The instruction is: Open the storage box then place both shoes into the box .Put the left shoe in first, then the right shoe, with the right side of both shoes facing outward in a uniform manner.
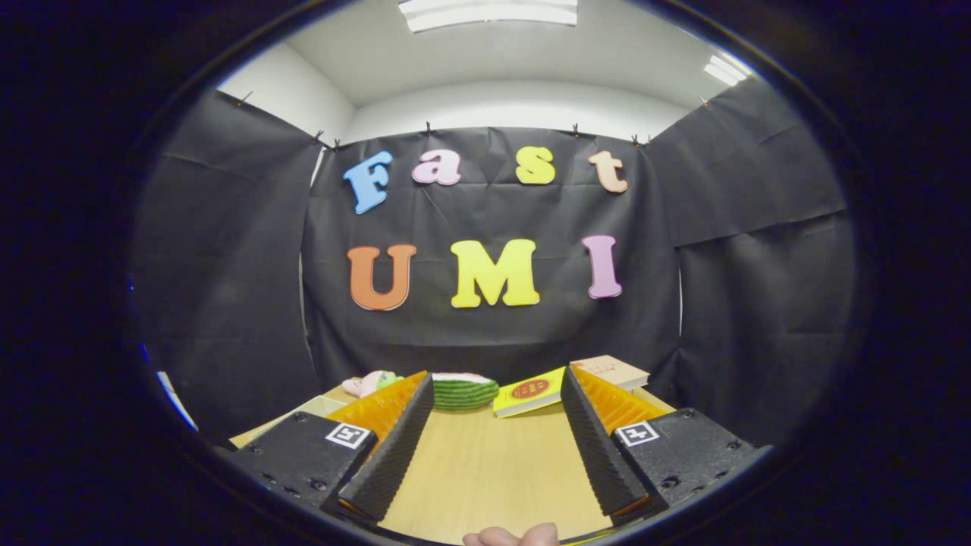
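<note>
Gripper view.

Item: gripper (497,383). Its two fingers stand wide apart with bare table between them and nothing held. They point level across the table toward the far edge.

Item: table (485,462), pale wood. Bare in the stretch between the fingers and just ahead of them.

Item: a person's fingertips (512,537), at the near edge of the table, below the gap between the gripper's fingers.

Item: green striped round thing (464,391), at the far edge, beyond the tip of the left finger. What it is cannot be told.

Item: small pink and green soft thing (369,382), at the far edge, toward the far left corner, partly hidden behind the left finger.

Item: yellow book (529,393), lying flat at the far edge, just beside the tip of the right finger.

Item: tan book (613,371), flat at the far edge, beyond the right finger, close behind the yellow book.

Task things: the storage box and the two shoes are nowhere on the part of the table the camera takes in, so their place and state cannot be told.

Step in hand, as a judgement: unsettled. A spread, unloaded gripper held level over bare table fits equally a stage with the box closed and the shoes outside it, or one with both shoes already stowed.

Next move: any move calls for bringing the box and shoes into sight, since nothing here gives their position.
</note>
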The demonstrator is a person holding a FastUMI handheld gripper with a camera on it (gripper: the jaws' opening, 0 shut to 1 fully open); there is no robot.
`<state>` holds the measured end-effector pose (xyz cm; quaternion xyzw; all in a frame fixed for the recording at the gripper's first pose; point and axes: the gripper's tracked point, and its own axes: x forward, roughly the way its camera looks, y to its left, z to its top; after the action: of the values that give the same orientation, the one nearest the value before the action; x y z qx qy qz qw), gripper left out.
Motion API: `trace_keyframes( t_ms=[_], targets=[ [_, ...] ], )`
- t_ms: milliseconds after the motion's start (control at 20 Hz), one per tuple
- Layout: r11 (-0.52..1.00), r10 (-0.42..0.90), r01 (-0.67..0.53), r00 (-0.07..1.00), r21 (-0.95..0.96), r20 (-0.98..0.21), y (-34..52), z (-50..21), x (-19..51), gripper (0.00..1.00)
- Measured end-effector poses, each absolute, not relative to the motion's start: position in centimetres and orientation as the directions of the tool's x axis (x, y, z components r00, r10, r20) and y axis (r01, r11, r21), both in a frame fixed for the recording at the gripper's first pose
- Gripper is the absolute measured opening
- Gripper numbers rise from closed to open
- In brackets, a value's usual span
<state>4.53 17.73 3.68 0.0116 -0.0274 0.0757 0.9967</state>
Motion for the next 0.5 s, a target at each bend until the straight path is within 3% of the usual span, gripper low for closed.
trace_keyframes(
  t_ms=[500],
  targets=[
    [0.983, 0.181, -0.183, 0.982, 0.024, 0.045, 19.4, 3.0, 4.3, 1.00]
  ],
)
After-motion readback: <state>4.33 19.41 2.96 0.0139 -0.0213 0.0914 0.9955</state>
